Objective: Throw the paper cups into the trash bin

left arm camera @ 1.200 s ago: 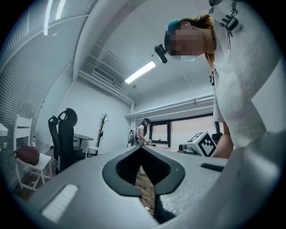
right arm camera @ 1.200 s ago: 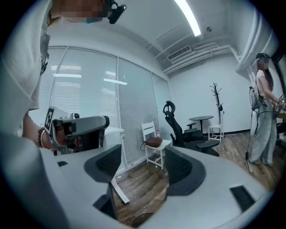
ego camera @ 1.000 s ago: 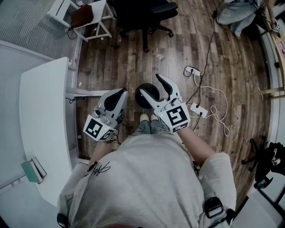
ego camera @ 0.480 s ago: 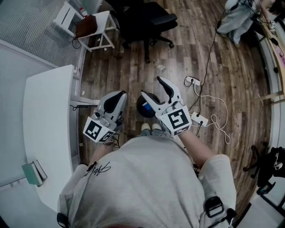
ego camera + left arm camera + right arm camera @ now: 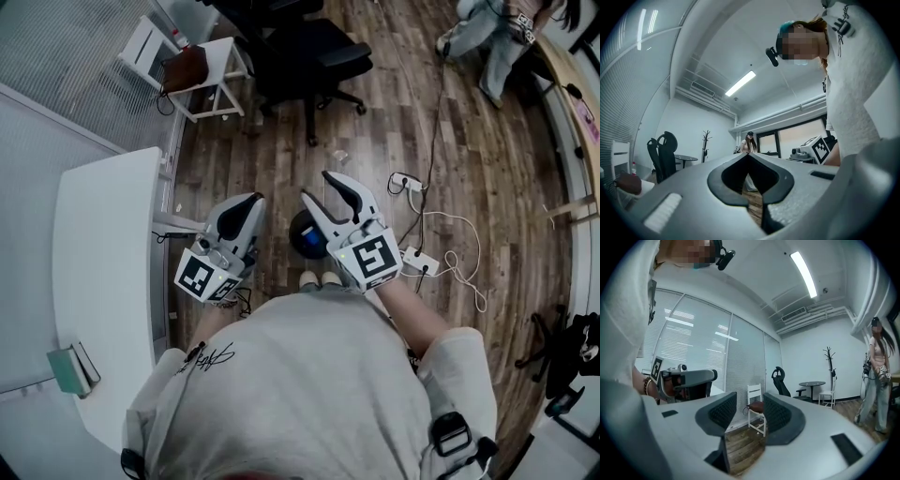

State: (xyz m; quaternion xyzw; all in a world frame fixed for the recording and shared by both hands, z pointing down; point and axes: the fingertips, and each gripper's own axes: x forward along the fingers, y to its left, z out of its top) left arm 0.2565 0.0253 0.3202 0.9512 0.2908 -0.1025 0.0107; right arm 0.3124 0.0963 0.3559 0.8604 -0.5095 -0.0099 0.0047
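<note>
Grey shirt cloth fills the bottom of the head view, and the person's shoes (image 5: 319,278) stand on the wood floor (image 5: 487,169) just short of the bin (image 5: 302,239). The bin is round and dark, with blue showing inside it, and it sits on the floor directly below and between the two grippers.

The left gripper (image 5: 248,204) (image 5: 748,157) is held just left of the bin. Its jaws are pressed together, the tips touching, with nothing in them. The right gripper (image 5: 321,192) (image 5: 750,413) overlaps the bin's right edge. Its jaws have just been closing but stand apart, and only floor and a far chair show through the gap. Neither gripper carries a cup.

Right of the bin, a power strip (image 5: 414,260) and a looping white cable (image 5: 459,272) lie on the floor. Left of the bin is a white tabletop (image 5: 103,262), and a teal book (image 5: 71,361) rests at its near end.

Beyond the bin a small pale thing (image 5: 339,156) lies on the floor. It is too small to tell whether it is a cup. Farther beyond stands a black office chair (image 5: 309,56). Left of that is a white chair (image 5: 208,66) (image 5: 757,416) with a brown bag (image 5: 183,67) on its seat.

Far beyond the bin and to its right stands a second person (image 5: 492,37) (image 5: 876,380).
</note>
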